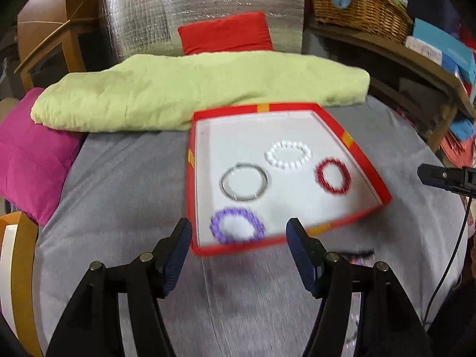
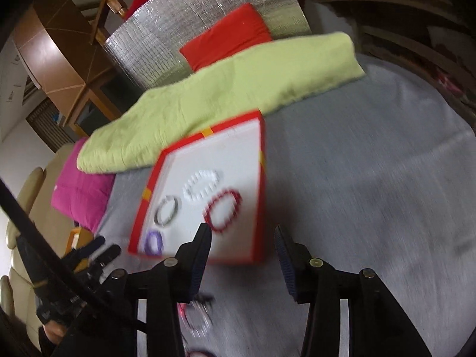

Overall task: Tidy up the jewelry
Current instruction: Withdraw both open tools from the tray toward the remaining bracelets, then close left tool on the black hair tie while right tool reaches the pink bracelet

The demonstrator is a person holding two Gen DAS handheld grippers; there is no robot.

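A red tray [image 1: 369, 172] with a white floor lies on the grey cloth. In it are a white bead bracelet [image 1: 288, 154], a red bead bracelet [image 1: 332, 175], a silver bangle [image 1: 244, 182] and a purple bead bracelet [image 1: 237, 225]. My left gripper [image 1: 239, 223] hovers open over the tray's near edge, with nothing between its fingers. My right gripper [image 2: 241, 228] is open and empty above the tray's [image 2: 238, 259] near right corner, close to the red bead bracelet [image 2: 223, 210]. Several loose pieces of jewelry [image 2: 196, 318] lie blurred on the cloth under the right gripper.
A folded pale green blanket [image 1: 184, 89] lies just behind the tray, with a red cushion [image 1: 226, 32] and silver foil panel beyond. A magenta cushion [image 1: 32, 154] sits at the left. A wicker basket [image 1: 360, 9] stands on a shelf at the right. Grey cloth [image 2: 372, 178] stretches right of the tray.
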